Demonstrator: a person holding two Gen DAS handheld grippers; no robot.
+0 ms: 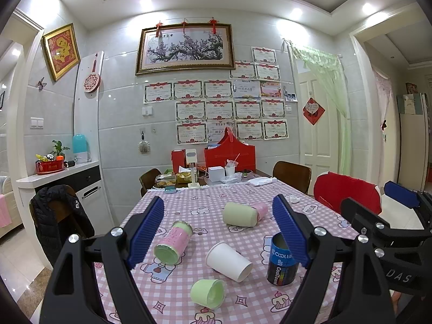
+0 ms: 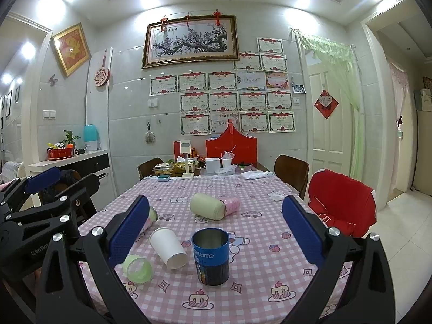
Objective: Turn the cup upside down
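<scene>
Nearest my lenses: both tools, each with its blue pads spread wide and nothing between them. Left tool (image 1: pixel 218 232) hovers above the near part of the desk (image 1: pixel 189 297), which wears a pink checked cloth with cartoon prints. Right tool (image 2: pixel 216 232) hangs over the same spread, just beside the left one.

Blue tin cup (image 2: pixel 211 256) stands upright, mouth up, near the front edge; through the right wrist camera I see it centred between the pads, not touched. From the left wrist camera it sits partly behind the right-hand pad.

White paper cup (image 2: pixel 168 247) lies on its side just left of the tin. Small green cup (image 2: pixel 137 269) lies tipped near the front left. Pink-and-green cup (image 1: pixel 172 243) lies on its side farther left. Cream cup (image 2: pixel 208 206) lies on its side past the tin, a pink cup (image 2: pixel 230 204) touching behind it.

Red chair (image 2: pixel 341 205) stands at the desk's right.
</scene>
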